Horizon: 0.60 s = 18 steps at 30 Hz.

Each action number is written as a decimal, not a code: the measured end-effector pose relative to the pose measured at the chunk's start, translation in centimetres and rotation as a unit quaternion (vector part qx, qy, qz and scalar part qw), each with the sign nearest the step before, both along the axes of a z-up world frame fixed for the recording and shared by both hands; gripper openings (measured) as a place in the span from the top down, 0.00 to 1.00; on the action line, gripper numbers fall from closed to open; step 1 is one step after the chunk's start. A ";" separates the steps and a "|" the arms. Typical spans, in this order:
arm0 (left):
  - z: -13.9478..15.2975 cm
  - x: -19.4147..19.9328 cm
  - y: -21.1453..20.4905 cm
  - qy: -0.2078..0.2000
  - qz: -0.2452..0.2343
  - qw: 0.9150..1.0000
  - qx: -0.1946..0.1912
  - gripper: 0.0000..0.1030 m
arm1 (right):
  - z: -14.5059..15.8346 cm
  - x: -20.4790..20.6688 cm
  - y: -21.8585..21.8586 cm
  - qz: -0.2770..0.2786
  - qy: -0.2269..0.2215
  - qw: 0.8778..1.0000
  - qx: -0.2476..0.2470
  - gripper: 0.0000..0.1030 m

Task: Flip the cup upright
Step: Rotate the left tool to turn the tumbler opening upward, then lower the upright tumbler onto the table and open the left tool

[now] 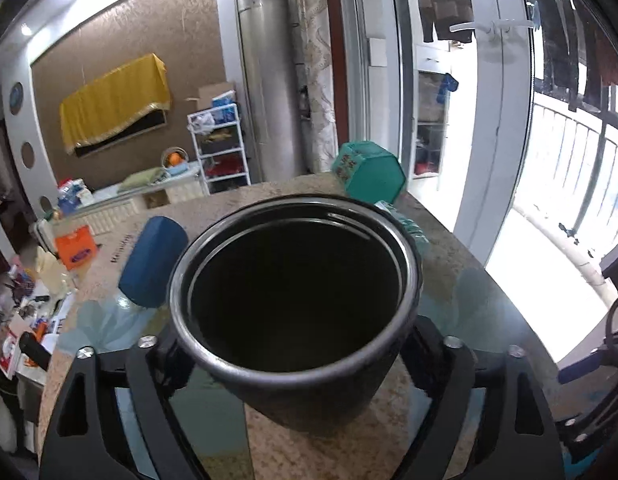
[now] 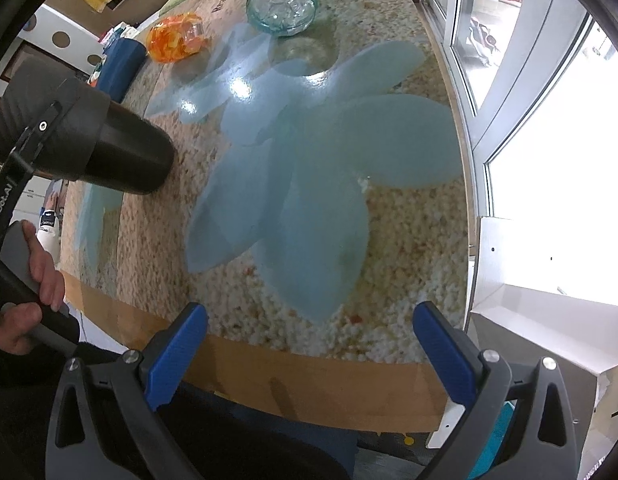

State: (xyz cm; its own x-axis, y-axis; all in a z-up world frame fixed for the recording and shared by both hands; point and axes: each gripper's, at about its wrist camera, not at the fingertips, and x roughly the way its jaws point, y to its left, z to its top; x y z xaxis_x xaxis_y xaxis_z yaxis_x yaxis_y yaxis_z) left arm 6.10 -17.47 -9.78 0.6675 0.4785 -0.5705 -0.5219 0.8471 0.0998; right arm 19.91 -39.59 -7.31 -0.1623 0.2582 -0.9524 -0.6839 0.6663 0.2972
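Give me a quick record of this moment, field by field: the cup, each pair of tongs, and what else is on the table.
cup: black cup, mouth up, base on or just above table
left tongs: shut on cup
right tongs: open, empty, at near table edge
others: clear jar, orange jar, blue cylinder, green box

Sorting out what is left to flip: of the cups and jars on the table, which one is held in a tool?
The black cup, gripped by the left tool. The blue cup, orange jar and clear glass jar lie free on the table.
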 end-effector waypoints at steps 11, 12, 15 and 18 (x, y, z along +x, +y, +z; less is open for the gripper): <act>0.9 -0.5 -1.1 0.001 -0.041 0.999 -0.006 0.00 | 0.2 -1.4 -0.4 0.000 -0.003 1.000 0.001 0.00; 1.1 -0.6 -1.1 0.000 -0.044 0.999 -0.006 0.00 | 0.4 -1.5 -0.4 -0.003 0.001 1.000 0.008 0.00; 2.2 -1.2 -1.4 -0.008 -0.055 0.998 0.001 0.00 | 1.0 -1.7 -0.8 -0.015 0.003 1.000 0.026 0.00; 3.3 -1.7 -1.6 -0.005 -0.076 0.997 0.013 0.00 | 1.6 -1.9 -1.2 -0.032 -0.002 0.999 0.038 0.00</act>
State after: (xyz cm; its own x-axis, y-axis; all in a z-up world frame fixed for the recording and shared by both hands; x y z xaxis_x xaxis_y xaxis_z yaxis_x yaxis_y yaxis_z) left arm 4.43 -19.08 -6.44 0.7392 0.3859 -0.5520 -0.3881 0.9139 0.1192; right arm 17.97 -40.82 -5.67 -0.1396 0.3388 -0.9304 -0.6411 0.6852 0.3457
